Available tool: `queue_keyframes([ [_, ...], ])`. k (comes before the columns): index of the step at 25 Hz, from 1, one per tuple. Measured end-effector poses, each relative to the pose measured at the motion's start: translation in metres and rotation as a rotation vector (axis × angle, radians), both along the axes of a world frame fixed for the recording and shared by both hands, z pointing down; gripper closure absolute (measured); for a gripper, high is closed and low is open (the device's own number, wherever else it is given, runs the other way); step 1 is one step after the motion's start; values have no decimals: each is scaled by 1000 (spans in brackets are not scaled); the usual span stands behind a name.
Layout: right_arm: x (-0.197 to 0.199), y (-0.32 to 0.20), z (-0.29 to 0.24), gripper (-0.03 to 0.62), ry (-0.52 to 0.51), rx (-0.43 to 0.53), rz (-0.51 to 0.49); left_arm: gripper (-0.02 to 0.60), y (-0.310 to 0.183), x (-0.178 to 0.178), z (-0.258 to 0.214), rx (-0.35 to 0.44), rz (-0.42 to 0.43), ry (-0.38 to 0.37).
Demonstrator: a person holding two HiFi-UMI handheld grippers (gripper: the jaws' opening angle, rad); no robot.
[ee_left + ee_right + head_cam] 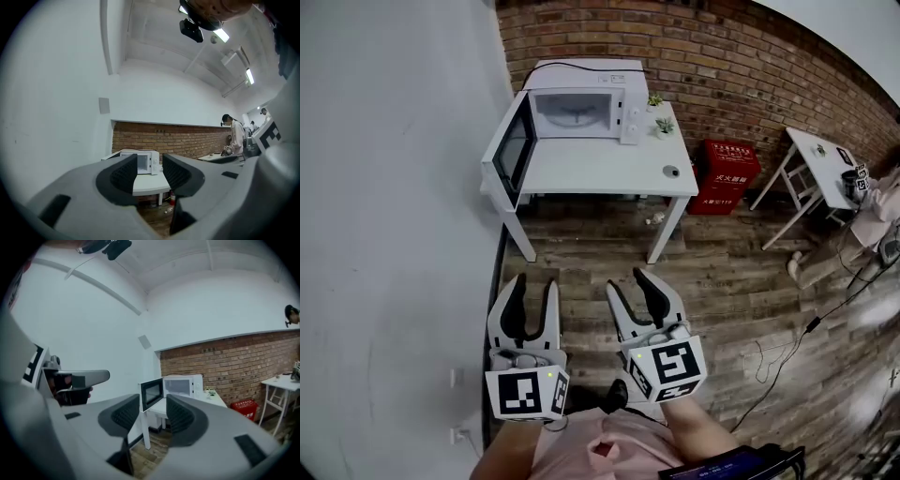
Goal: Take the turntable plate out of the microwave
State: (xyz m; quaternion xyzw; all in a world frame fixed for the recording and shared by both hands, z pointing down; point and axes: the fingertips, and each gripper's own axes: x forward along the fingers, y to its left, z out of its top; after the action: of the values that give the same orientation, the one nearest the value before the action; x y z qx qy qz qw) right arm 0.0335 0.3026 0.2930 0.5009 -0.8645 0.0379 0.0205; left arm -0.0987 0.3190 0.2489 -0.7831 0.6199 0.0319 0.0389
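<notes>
You hold the left gripper [534,286] and the right gripper [630,281] above the wooden floor [722,281], well apart from the microwave [623,75]. Both have their jaws spread (nothing is between them). The microwave stands on the white table [600,173], its door [514,145] open to the left. The turntable plate [575,116] lies inside it.

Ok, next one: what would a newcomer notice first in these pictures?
The white microwave on the white table by the brick wall, its door swung wide open. Nearer the camera, the left gripper and right gripper hang over the wooden floor, jaws apart and empty. A red box stands beside the table.
</notes>
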Motion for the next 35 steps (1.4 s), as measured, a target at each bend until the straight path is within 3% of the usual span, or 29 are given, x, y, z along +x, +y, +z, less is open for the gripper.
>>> queue_keyframes([
  [21,40,-22,25,427,7,-42,-26,416,-15,39,28,-46,-34,6],
  [27,36,-68,40,427,15,-73,-22,416,-61,34,42,-69,-31,14],
  [35,7,-169,53,427,25,-106,-3,416,-168,11,51,-77,12,20],
])
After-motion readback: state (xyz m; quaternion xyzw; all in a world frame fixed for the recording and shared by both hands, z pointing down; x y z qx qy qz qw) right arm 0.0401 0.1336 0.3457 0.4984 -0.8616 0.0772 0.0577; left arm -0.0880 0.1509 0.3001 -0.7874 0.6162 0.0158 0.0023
